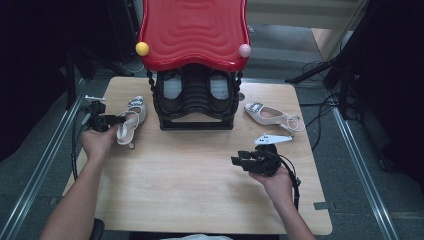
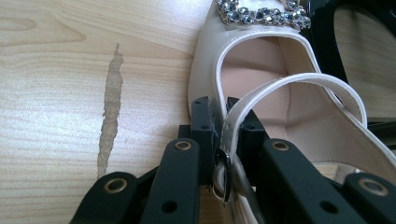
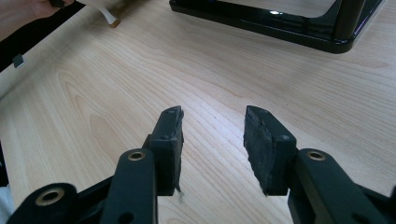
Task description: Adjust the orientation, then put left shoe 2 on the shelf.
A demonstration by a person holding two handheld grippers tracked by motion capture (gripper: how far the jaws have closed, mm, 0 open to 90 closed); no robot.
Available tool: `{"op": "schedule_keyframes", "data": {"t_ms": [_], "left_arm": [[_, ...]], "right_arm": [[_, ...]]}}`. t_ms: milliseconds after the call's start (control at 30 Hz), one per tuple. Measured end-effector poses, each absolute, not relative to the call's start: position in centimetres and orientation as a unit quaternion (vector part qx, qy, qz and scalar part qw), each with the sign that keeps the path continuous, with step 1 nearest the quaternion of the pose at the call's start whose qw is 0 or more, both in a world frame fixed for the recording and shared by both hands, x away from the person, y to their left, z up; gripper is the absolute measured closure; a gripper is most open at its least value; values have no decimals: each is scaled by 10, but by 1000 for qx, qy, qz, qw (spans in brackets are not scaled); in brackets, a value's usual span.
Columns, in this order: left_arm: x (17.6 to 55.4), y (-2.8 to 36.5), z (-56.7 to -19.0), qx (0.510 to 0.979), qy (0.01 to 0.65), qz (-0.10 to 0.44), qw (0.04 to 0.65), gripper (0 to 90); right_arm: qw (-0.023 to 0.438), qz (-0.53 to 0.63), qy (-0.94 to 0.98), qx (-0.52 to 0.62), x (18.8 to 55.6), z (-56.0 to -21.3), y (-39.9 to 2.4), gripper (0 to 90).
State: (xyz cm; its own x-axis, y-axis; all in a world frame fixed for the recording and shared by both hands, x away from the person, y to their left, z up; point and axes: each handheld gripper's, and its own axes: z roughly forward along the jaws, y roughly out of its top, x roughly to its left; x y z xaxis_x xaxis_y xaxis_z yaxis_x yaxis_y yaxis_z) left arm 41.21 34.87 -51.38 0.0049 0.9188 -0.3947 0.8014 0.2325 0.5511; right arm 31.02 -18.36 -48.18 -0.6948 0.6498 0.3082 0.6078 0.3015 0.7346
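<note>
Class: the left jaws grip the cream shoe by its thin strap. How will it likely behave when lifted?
The strap looks thin and floppy, so the shoe will probably dangle and swing. Its glossy finish may slip between the jaws. The slim heel suggests it tips easily when set down.

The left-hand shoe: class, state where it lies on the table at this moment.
In the high view the left-hand shoe lies at the table's left edge, beside the black rack, its strap pinched in the left gripper.
</note>
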Motion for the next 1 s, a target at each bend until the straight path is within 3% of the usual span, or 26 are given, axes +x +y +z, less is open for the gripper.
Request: {"op": "schedule_keyframes", "data": {"t_ms": [400, 1000], "left_arm": [[408, 357, -515, 590, 708, 51, 384, 822], [409, 360, -500, 570, 708, 45, 415, 824]], "right_arm": [[26, 453, 800, 392, 311, -481, -185, 530], [27, 453, 800, 392, 310, -480, -186, 523]]}}
